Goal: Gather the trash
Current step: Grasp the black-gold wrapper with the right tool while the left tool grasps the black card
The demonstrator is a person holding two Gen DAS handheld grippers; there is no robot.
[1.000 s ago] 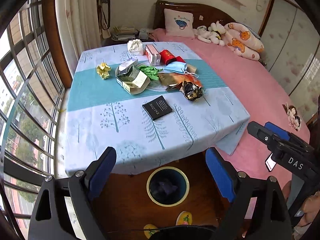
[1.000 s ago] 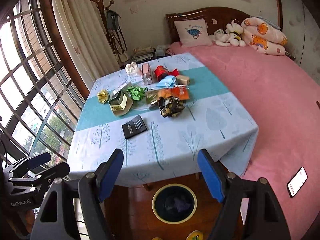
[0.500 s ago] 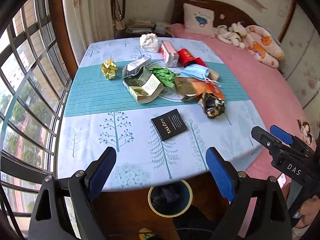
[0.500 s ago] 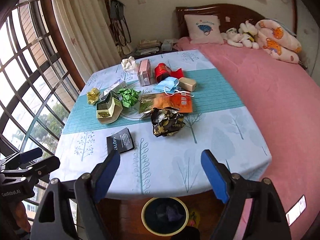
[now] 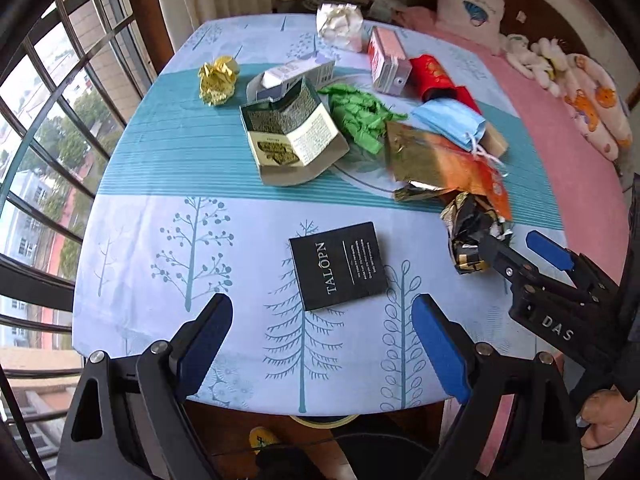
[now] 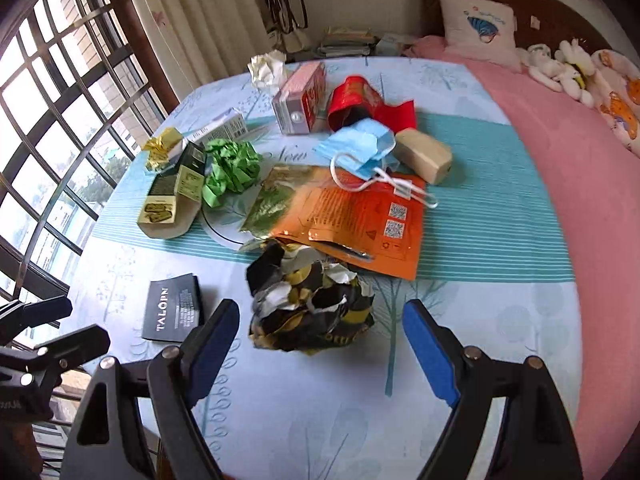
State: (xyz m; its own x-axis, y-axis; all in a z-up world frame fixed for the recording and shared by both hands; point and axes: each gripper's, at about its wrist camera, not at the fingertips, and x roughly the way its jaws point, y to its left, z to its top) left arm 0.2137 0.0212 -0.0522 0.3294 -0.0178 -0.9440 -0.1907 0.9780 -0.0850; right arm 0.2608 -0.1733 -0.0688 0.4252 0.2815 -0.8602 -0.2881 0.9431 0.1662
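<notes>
Trash lies on a table with a blue tree-print cloth [image 5: 168,216]. A flat black packet [image 5: 339,265] lies just ahead of my left gripper [image 5: 322,328], which is open and empty above the table's near edge. A crumpled black and gold wrapper [image 6: 310,306] sits between the fingers of my right gripper [image 6: 320,332], which is open; I cannot tell if they touch it. Behind lie an orange pouch [image 6: 360,220], a blue face mask [image 6: 360,148], green crumpled paper [image 6: 230,168], an open green box [image 5: 292,136], a yellow paper ball [image 5: 218,78] and a red pouch [image 6: 356,100].
A bin rim [image 5: 320,420] shows under the table's near edge. A pink bed [image 6: 580,152] with a pillow and soft toys runs along the right. Windows [image 5: 44,128] line the left. White crumpled paper [image 5: 338,26] and a pink carton [image 5: 388,58] sit at the table's far side.
Both grippers have moved forward and down toward the table. The bin has slid almost out of view. The right gripper now brackets the black and gold wrapper.
</notes>
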